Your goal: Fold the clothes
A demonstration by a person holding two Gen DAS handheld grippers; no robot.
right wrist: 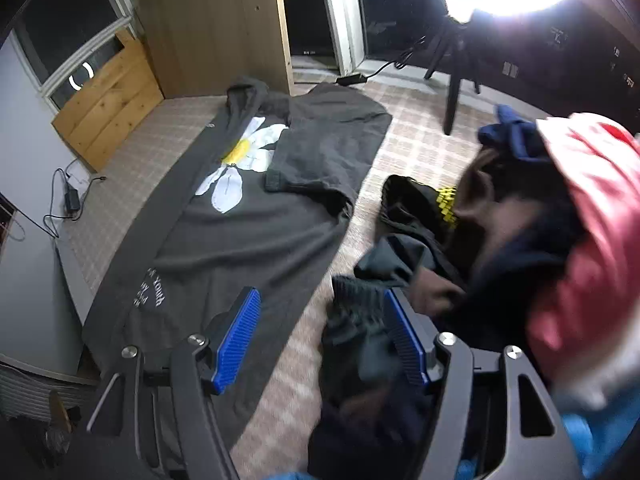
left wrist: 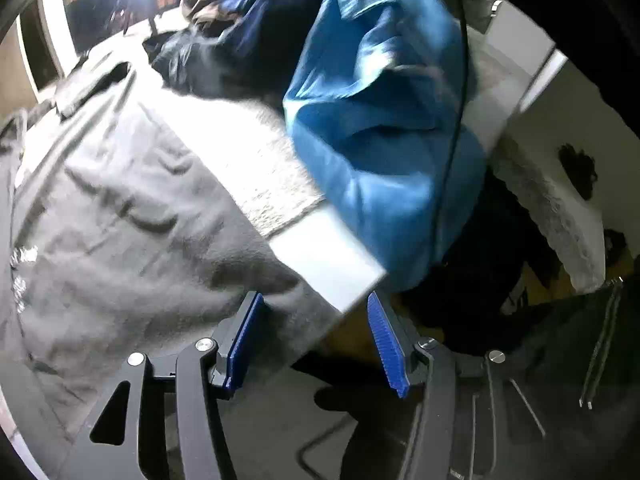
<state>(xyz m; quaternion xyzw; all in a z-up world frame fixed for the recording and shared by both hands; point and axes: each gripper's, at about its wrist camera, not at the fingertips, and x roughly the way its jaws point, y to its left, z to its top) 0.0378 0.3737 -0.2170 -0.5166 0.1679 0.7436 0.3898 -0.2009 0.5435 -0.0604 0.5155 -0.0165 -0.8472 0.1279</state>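
A dark grey top (right wrist: 248, 232) with a white daisy print lies spread on the checked surface (right wrist: 412, 148), one sleeve folded in over its body. My right gripper (right wrist: 320, 340) hangs over its lower hem, open. A black ribbed cuff (right wrist: 352, 308) from the pile lies close by its right pad, with nothing pinched. In the left wrist view the same grey top (left wrist: 120, 220) fills the left side and its hem hangs over the surface's white edge (left wrist: 320, 256). My left gripper (left wrist: 316, 344) stands open at that hem; the cloth lies by its left pad, ungripped.
A heap of unfolded clothes (right wrist: 520, 248) sits right of the top: a red garment (right wrist: 584, 208), navy and black pieces. A blue garment (left wrist: 380, 140) lies near the edge. A bright lamp on a tripod (right wrist: 452, 80), a wooden cabinet (right wrist: 212, 28) and a charger cable (right wrist: 72, 196) stand around.
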